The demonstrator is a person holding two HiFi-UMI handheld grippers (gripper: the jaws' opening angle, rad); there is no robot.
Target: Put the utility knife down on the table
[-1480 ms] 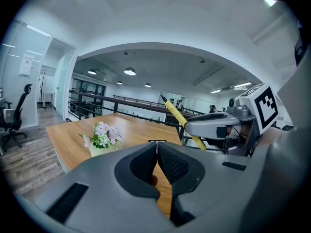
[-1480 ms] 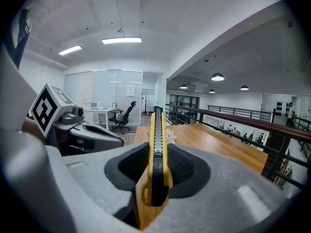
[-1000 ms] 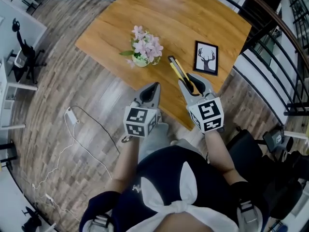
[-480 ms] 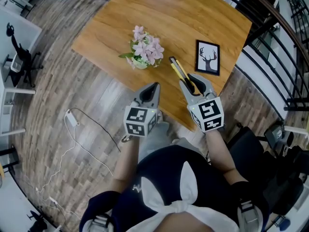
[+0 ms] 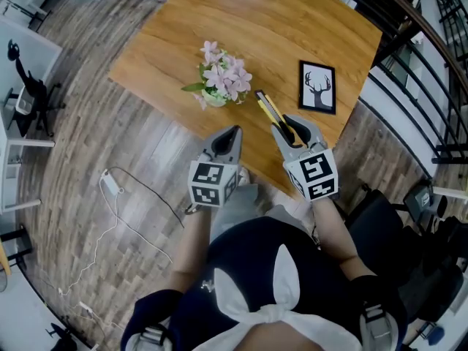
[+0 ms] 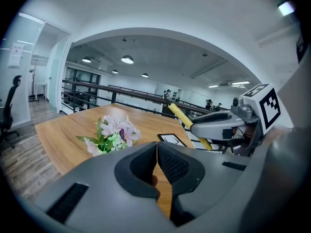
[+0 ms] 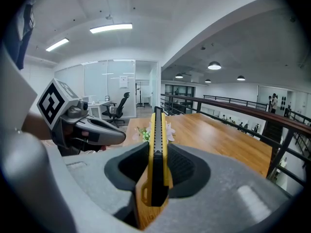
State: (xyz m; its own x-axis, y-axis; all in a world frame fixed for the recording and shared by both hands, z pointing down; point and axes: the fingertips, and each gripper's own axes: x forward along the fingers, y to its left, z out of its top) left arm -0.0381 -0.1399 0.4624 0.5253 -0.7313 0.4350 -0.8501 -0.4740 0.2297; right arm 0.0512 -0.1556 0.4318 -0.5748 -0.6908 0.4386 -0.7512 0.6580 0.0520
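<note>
Office mezzanine, bright ceiling lights, black railing (image 5: 409, 46) behind a wooden table (image 5: 292, 28). Right gripper (image 5: 292, 127) is clamped on the utility knife (image 5: 268, 107), pads pinching its flat sides near the butt end. So the long yellow body w/ its black slider strip sticks out ahead, narrow edge up. Knife hangs over the table's near edge, tip aimed at the gap btwn flowers and frame. It looks not yet laid down, though contact w/ the wood can't be judged from above. Holding it at the rear prob. lets the front end touch first when lowered. Left gripper (image 5: 228, 134) is just beside it at the same near edge, jaws together w/ nothing btwn them: idle, kept out of the way. Both are grey moulded plastic w/ ribbed black pads, each w/ a marker cube. Further in stand a small pot of pink flowers (image 5: 219, 75), soft & irregular, and a black-rimmed picture frame (image 5: 316, 88) w/ a deer print, apparently flat near the table's right edge. Tabletop is smooth, warm-grained. Off it, grey plank floor (image 5: 95, 145) w/ a loose charger cable (image 5: 111, 181).
</note>
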